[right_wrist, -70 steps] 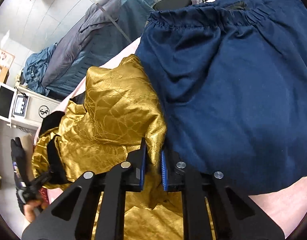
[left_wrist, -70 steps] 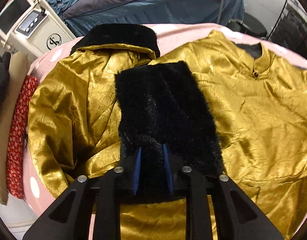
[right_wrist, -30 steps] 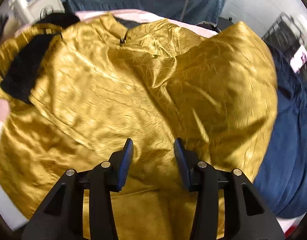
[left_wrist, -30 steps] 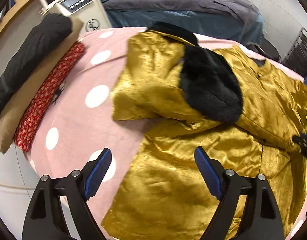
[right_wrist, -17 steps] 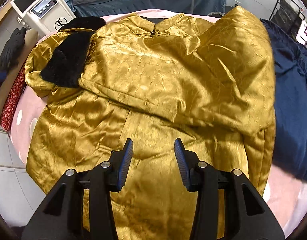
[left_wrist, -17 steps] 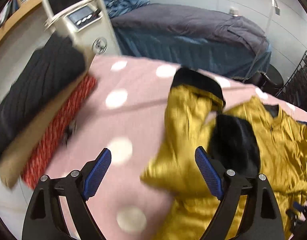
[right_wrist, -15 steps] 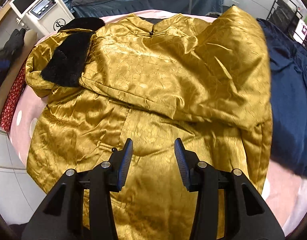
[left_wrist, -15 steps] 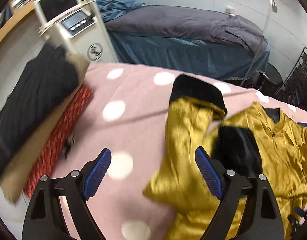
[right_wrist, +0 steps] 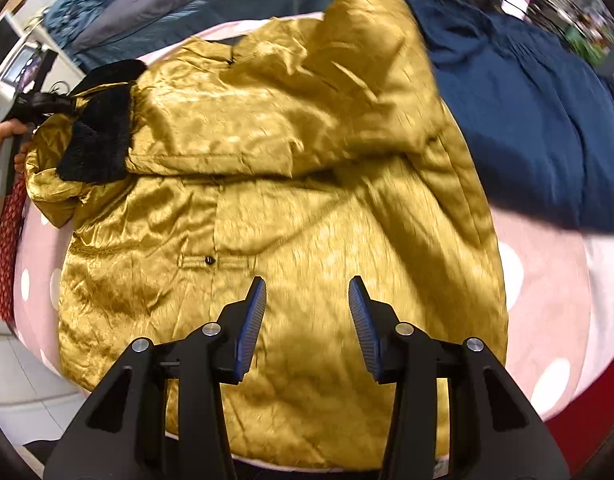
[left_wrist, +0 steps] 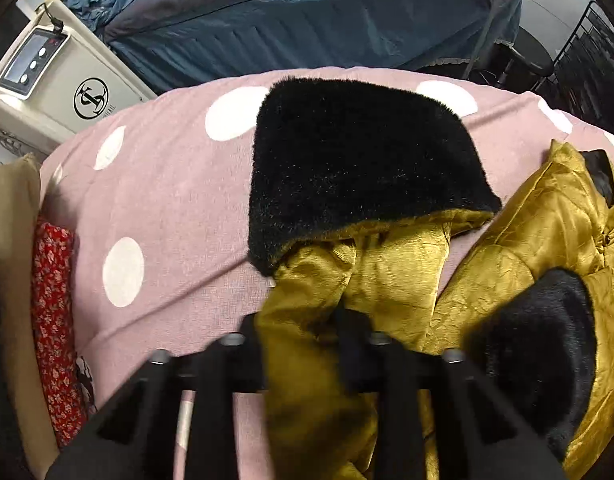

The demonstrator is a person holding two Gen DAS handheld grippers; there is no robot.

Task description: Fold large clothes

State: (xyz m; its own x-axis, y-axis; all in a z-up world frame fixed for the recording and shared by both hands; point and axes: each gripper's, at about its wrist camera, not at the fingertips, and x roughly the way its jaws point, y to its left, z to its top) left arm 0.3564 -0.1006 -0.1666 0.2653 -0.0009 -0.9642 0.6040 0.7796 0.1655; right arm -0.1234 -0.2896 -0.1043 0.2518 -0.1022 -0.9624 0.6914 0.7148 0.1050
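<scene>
Now the gold jacket (right_wrist: 291, 184) lies spread across the pink dotted bed (right_wrist: 547, 280), collar toward its far edge. Its fur-cuffed sleeve (left_wrist: 363, 280) trails to the left edge, where the left gripper (left_wrist: 303, 344) has just been closing and now pinches it (the nearer hand). The right gripper (right_wrist: 307, 312), jaws apart, hovers over the hem.

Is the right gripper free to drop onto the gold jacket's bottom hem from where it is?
Probably yes. The right gripper hangs open and empty over the gold jacket, with the hem lying bare under its fingers. The navy garment lies off to the side, clear of that path.
</scene>
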